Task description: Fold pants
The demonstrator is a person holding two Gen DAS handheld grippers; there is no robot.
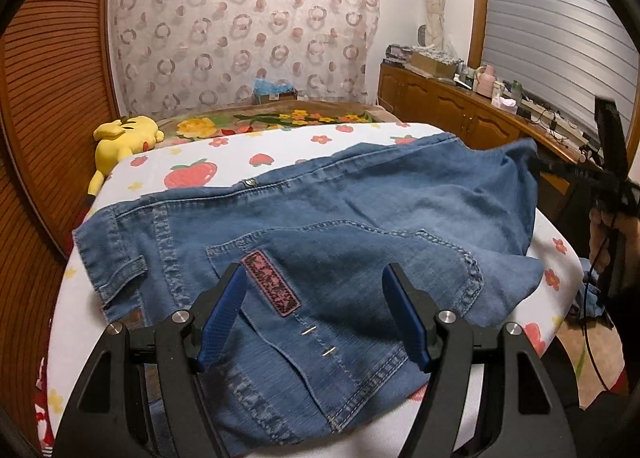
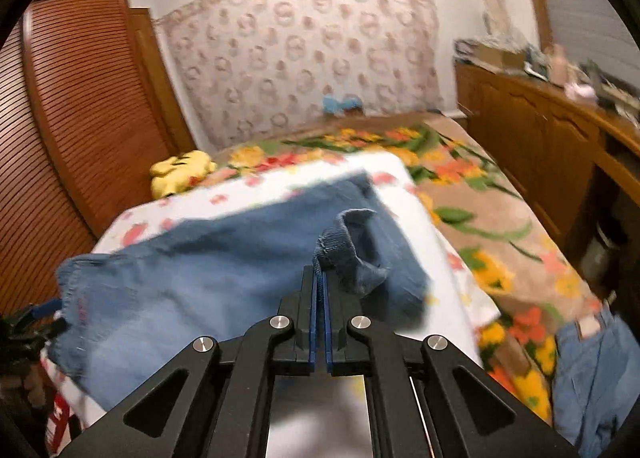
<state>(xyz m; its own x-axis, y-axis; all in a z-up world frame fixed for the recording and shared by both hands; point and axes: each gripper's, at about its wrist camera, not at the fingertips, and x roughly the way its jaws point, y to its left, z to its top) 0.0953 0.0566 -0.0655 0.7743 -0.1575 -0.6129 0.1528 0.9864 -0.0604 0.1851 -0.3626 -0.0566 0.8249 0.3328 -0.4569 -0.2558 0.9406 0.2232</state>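
Two grippers work the jeans (image 1: 320, 217): left gripper (image 1: 314, 278) tilts down, fingers wide above the back pocket; right gripper (image 2: 320, 278), at three o'clock, pinches the denim edge.

Left tongs (image 1: 316, 310) point downward with their blue pads (image 1: 222, 314) wide apart; right tongs (image 2: 320, 278) are clamped together, pinching denim.

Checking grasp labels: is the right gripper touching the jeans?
Touching. The right wrist view shows the right gripper shut on a bunched fold of the jeans, the denim pinched between its blue pads.
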